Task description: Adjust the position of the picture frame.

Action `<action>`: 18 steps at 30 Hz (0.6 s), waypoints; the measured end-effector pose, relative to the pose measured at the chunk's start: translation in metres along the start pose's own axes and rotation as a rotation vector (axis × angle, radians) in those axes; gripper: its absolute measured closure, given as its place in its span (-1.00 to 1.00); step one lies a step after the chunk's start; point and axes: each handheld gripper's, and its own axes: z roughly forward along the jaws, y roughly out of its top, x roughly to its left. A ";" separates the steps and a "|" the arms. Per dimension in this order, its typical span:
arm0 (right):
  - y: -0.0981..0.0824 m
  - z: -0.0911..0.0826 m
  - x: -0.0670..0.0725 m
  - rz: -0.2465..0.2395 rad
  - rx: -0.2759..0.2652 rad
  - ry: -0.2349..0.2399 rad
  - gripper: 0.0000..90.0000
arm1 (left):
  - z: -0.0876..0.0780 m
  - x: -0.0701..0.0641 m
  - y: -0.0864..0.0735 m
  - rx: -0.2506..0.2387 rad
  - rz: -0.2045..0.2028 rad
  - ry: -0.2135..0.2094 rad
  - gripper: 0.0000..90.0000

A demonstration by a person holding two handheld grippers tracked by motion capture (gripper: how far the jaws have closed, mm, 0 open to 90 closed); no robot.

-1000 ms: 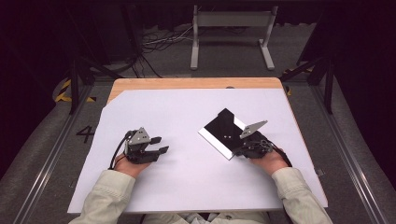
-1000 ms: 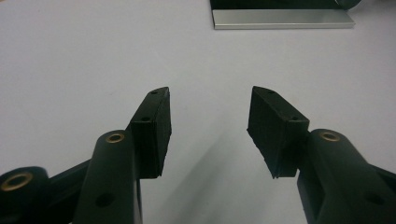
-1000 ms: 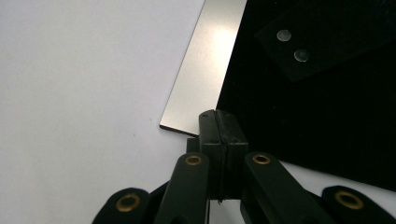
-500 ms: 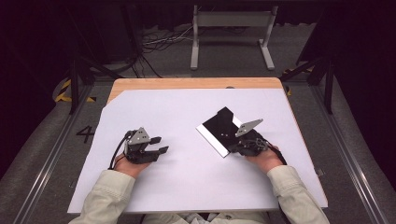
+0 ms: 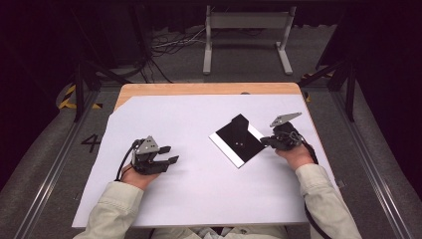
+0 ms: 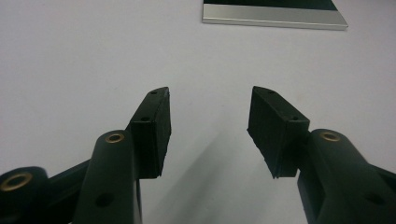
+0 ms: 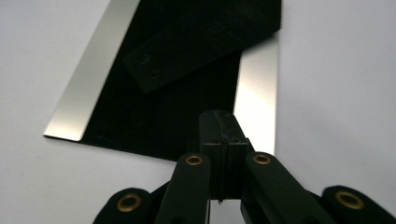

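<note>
Dark room, white-covered counter (image 5: 199, 199) with a wooden strip along its far edge; two hand-held grippers at work.

A flat black square plate with silver metallic side bands (image 5: 238, 141) lies right of centre on the counter, turned diagonally, with a smaller black rectangular piece (image 7: 187, 51) resting on its far part. The right gripper (image 5: 266, 141) sits at the plate's right-hand edge, toward the counter's right edge; its jaws are clenched together with nothing visible between them, tips over the plate's near margin. The left gripper (image 5: 171, 154) rests near the left front of the counter, well apart from the plate, jaws released and empty.
</note>
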 end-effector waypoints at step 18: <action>-0.005 0.013 -0.032 0.090 0.056 -0.089 1.00 | 0.001 0.000 -0.001 0.002 -0.005 -0.004 0.10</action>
